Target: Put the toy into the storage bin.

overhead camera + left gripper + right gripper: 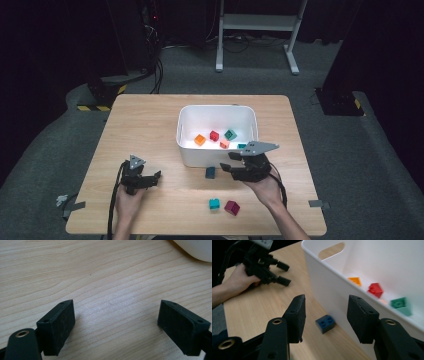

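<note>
Dark blue, two-studded brick [325, 323] lies beside the white bin [329, 293], before the right hand-held gripper's [325, 315] wide jaws.

Light wooden bench [150, 125] with a tub and loose blocks

A white tub [192, 152] stands at the centre, toward 1 o'clock. Just off its near wall, at 6 o'clock of it, lies a dark blue block [210, 172]. Nearer the bench's front edge, at 5 o'clock, a teal block [214, 203] and a magenta block [231, 207] sit side by side.
</note>
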A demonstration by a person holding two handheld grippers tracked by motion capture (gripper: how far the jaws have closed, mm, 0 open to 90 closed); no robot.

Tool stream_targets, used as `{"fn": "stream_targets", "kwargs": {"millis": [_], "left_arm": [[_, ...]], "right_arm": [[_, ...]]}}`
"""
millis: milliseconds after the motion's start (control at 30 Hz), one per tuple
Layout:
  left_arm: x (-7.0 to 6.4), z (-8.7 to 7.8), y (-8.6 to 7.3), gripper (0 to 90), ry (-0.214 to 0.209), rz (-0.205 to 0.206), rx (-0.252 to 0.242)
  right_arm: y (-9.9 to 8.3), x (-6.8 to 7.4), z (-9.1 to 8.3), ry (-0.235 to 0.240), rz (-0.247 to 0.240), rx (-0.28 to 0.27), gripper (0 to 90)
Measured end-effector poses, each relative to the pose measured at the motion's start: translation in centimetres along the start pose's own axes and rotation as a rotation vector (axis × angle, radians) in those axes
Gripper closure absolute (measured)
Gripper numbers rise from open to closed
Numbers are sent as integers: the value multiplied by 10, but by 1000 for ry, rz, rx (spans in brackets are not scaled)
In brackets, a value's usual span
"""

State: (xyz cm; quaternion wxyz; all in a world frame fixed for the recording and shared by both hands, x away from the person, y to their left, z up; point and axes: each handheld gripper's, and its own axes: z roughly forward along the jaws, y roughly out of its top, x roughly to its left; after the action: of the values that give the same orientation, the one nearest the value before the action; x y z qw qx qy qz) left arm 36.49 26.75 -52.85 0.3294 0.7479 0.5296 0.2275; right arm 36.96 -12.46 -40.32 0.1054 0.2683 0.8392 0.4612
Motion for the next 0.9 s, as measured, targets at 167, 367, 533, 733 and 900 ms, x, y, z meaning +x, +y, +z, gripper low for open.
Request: {"fn": "stream_targets", "kwargs": {"millis": [167,367,533,733,900], "left_arm": [[0,0,0,144,0,0,0],[0,0,0,145,0,0,0],[0,0,0,144,0,0,0],[0,0,0,145,0,0,0],[0,0,0,145,0,1,0]], "right_arm": [[-14,12,30,37,-23,61,492],[-29,13,63,50,-42,122,499],[-35,13,79,47,-62,141,504],[-37,14,91,22,-92,154,504],[-39,14,97,19,-104,164,504]]}}
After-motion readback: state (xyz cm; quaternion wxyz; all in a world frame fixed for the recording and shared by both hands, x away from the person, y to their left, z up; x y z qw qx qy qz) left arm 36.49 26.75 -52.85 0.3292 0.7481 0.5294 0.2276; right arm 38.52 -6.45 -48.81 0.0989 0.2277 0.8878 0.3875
